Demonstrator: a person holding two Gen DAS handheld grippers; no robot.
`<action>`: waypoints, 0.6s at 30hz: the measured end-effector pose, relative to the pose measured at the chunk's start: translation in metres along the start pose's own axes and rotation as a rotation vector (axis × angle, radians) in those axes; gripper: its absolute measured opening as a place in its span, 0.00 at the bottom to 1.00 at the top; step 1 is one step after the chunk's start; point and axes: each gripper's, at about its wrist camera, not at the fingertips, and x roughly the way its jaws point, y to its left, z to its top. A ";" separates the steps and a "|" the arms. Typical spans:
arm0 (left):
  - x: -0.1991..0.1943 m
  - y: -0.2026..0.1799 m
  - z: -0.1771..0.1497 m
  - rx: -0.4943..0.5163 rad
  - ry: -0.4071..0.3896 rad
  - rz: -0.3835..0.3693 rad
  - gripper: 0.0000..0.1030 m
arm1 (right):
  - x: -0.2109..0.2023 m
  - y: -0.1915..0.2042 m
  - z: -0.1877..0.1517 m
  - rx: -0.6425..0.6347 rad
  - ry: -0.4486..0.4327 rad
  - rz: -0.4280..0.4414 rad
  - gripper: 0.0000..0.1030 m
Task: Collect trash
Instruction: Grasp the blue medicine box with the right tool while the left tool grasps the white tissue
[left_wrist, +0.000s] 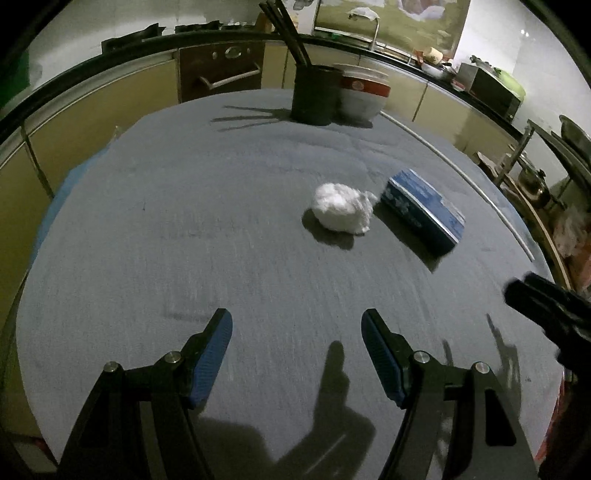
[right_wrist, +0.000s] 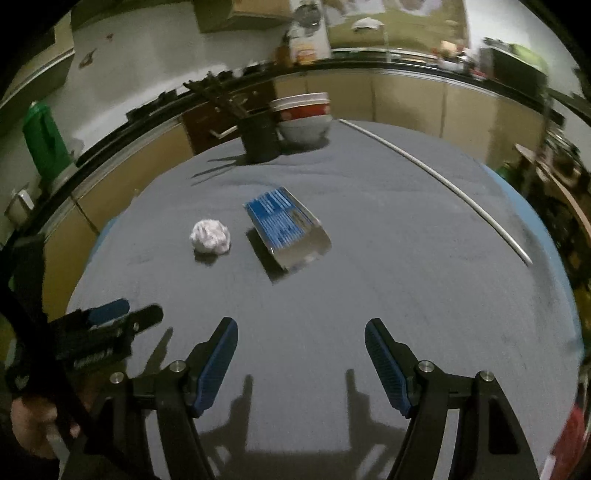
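Observation:
A crumpled white paper ball lies on the grey tablecloth near the middle. Right beside it lies a blue box, tilted on the cloth. My left gripper hovers over the near part of the table, open, with nothing between its blue pads; the ball is well ahead of it. My right gripper is also open and empty, short of the box. The left gripper shows at the left of the right wrist view, the right gripper at the right edge of the left wrist view.
A black holder with dark sticks and a red-and-white bowl stand at the table's far edge. A thin white rod lies along the right side. Kitchen cabinets and a counter run behind.

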 end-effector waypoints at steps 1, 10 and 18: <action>0.003 0.000 0.004 -0.003 0.001 -0.001 0.71 | 0.010 0.002 0.008 -0.014 0.006 0.004 0.72; 0.017 -0.001 0.023 -0.022 -0.003 0.003 0.71 | 0.064 0.007 0.051 -0.063 0.031 0.048 0.73; 0.029 -0.001 0.032 -0.038 0.008 0.008 0.71 | 0.101 0.004 0.067 -0.083 0.052 0.063 0.73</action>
